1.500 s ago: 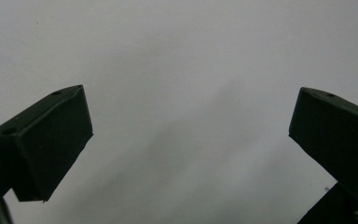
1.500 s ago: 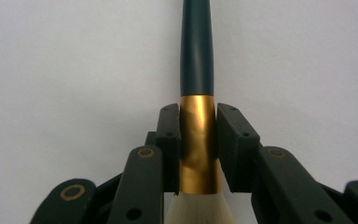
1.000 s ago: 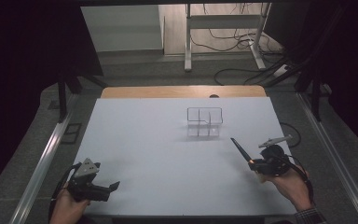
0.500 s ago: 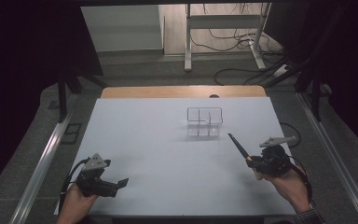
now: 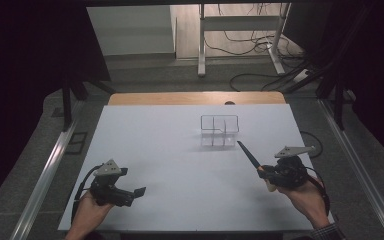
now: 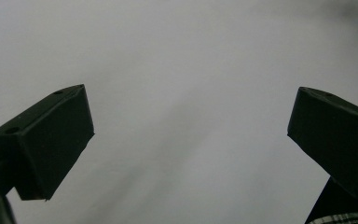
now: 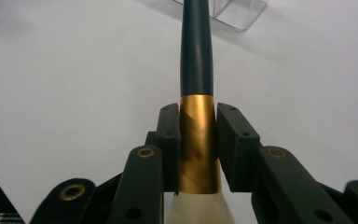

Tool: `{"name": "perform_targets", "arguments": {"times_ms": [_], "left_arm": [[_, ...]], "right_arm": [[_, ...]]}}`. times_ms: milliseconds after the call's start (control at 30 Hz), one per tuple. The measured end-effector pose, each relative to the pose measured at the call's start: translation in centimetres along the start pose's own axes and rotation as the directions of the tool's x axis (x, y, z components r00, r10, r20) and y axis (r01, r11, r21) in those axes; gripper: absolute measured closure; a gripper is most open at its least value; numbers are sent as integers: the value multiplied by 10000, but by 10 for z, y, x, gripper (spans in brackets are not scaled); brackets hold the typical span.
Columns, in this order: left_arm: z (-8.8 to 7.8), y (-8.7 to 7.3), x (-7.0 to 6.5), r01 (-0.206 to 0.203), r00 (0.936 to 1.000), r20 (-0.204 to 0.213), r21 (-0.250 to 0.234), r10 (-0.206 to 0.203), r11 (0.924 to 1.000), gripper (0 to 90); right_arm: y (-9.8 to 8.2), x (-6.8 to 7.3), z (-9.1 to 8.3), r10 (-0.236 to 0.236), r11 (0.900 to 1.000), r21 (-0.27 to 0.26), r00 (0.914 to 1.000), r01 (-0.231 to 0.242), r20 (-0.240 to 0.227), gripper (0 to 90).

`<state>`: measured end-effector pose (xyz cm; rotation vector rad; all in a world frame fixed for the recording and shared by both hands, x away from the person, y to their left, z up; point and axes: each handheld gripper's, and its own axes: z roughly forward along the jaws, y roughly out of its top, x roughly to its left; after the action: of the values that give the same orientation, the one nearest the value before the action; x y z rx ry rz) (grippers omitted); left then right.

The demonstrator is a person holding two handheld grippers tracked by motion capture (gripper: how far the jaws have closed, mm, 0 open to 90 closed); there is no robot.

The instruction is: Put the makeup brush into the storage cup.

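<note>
The right gripper [image 5: 266, 176] is closed on the gold collar of a brush [image 7: 196, 121] near the table's [image 5: 170, 140] right edge; its dark handle points toward the clear organizer [image 5: 220, 131]. The left gripper [image 5: 136, 192], near the front-left corner, is wide open and empty.

No lettering, label, brand mark or number can be read anywhere: the white surface [image 5: 180, 150] is blank, the brush [image 7: 196, 93] with its gold ferrule and dark handle carries no print, and the clear plastic organizer [image 5: 220, 131] bears no markings
</note>
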<state>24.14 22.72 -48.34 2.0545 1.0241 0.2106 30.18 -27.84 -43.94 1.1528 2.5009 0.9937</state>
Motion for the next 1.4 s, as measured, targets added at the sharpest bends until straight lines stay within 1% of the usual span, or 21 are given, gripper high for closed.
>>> {"name": "perform_targets", "arguments": {"times_ms": [67,100,200,233,267,300,400,433,467,500,567,667,767,967,1033,1167,1233,1267,1333,1367,1400], "left_arm": [[2,3,-1,-45,10000,74,-37,45,10000,2],[2,5,-2,-70,9999,136,-71,71,10000,2],[5,13,-4,-310,9991,299,-111,314,9995,0],[5,13,-4,-310,9991,299,-111,314,9995,0],[7,17,-5,-470,9979,452,-73,473,9989,0],[7,17,-5,-470,9979,452,-73,473,9989,0],[11,24,-9,-680,9957,621,-56,683,9977,0],[11,24,-9,-680,9957,621,-56,683,9977,0],[13,27,-10,-850,9941,668,-25,850,9964,0],[14,29,-11,-909,9935,692,-27,908,9959,0],[15,30,-12,-943,9929,721,-28,943,9955,0],[20,37,-14,-1165,9895,857,-53,1165,9932,0],[22,41,-15,-1246,9875,962,-70,1247,9922,0],[33,53,-23,-1715,9791,1117,27,1701,9852,0],[35,54,-24,-1776,9780,1121,41,1761,9841,0],[43,62,-31,-2127,9692,1292,94,2097,9771,0],[45,64,-32,-2171,9677,1334,79,2141,9761,0],[48,67,-34,-2280,9645,1382,51,2251,9736,0],[51,70,-36,-2398,9610,1434,53,2366,9708,0],[51,70,-36,-2398,9610,1434,53,2366,9708,0],[54,73,-38,-2516,9574,1480,52,2480,9678,0]], "right_arm": [[2,3,0,-60,9998,-173,9998,57,-184,719],[2,3,0,-60,9998,-173,9998,57,-184,719],[5,8,0,-131,9995,-296,9992,119,-388,718],[5,8,0,-131,9995,-296,9992,119,-388,718],[7,11,1,-246,9991,-356,9984,228,-506,719],[7,11,1,-246,9991,-356,9984,228,-506,719],[10,17,2,-410,9984,-426,9970,383,-654,718],[10,17,2,-410,9984,-426,9970,383,-654,718],[12,20,3,-471,9980,-455,9961,438,-744,718],[12,21,4,-482,9979,-458,9958,448,-773,719],[13,22,4,-537,9978,-428,9952,503,-815,719],[15,28,7,-627,9975,-388,9928,590,-1016,719],[17,31,9,-693,9972,-357,9913,657,-1117,718],[21,41,17,-928,9957,-195,9853,909,-1432,719],[21,42,18,-946,9955,-157,9843,933,-1487,719],[23,48,24,-1106,9937,1,9801,1122,-1647,719],[23,50,26,-1135,9933,42,9790,1159,-1691,718],[24,53,28,-1165,9926,131,9768,1208,-1799,719],[24,55,30,-1223,9918,149,9748,1273,-1863,718],[24,55,30,-1223,9918,149,9748,1273,-1863,718],[25,59,32,-1245,9909,248,9720,1320,-1992,718]]}}
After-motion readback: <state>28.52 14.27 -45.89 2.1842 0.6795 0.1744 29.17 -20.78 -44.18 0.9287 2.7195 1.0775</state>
